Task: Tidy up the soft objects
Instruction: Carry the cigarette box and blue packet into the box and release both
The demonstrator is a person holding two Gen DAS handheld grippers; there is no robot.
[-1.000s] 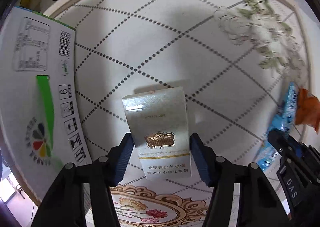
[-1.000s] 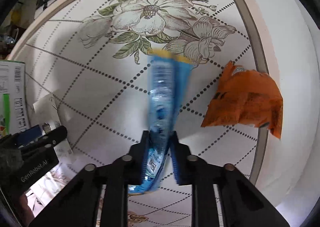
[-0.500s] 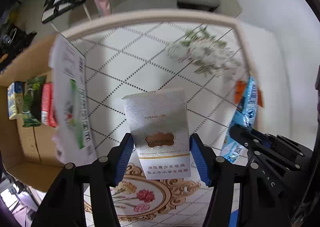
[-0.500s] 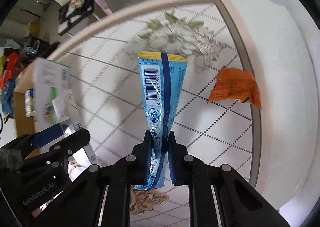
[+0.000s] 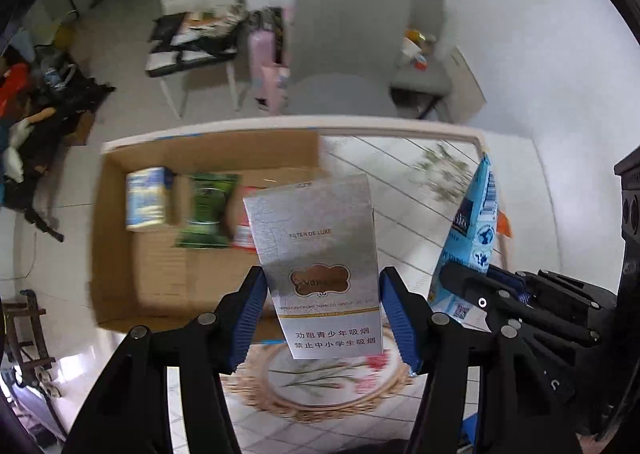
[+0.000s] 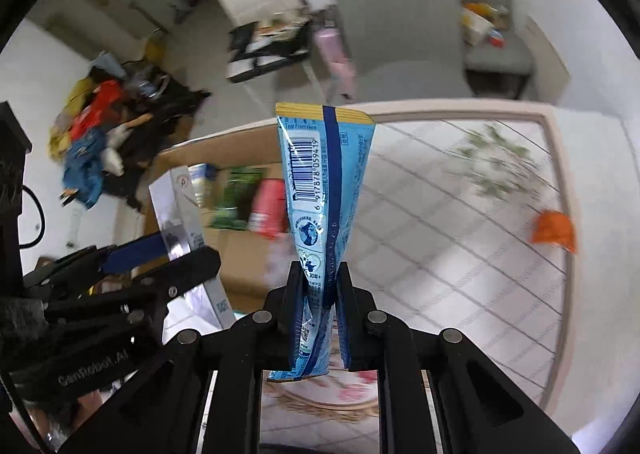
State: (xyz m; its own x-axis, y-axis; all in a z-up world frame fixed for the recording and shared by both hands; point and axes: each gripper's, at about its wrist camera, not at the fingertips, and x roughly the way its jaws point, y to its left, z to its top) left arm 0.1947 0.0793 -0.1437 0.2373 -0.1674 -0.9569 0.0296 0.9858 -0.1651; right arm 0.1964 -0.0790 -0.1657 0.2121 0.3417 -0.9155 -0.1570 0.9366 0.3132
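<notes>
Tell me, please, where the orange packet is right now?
In the right wrist view, the orange packet lies at far right on the table, near its edge.

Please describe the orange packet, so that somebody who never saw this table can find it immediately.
Look at the white tiled table with the flower pattern, on the side far from the cardboard box. Near its right border lies the orange packet, crumpled and alone. It is the only orange thing there; the other packets are in the box or held in grippers.

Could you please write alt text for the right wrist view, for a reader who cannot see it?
The right hand-held gripper is shut on a blue snack packet held above a patterned table. Behind it, an open cardboard box holds green and red packets; an orange packet lies at right.
</notes>
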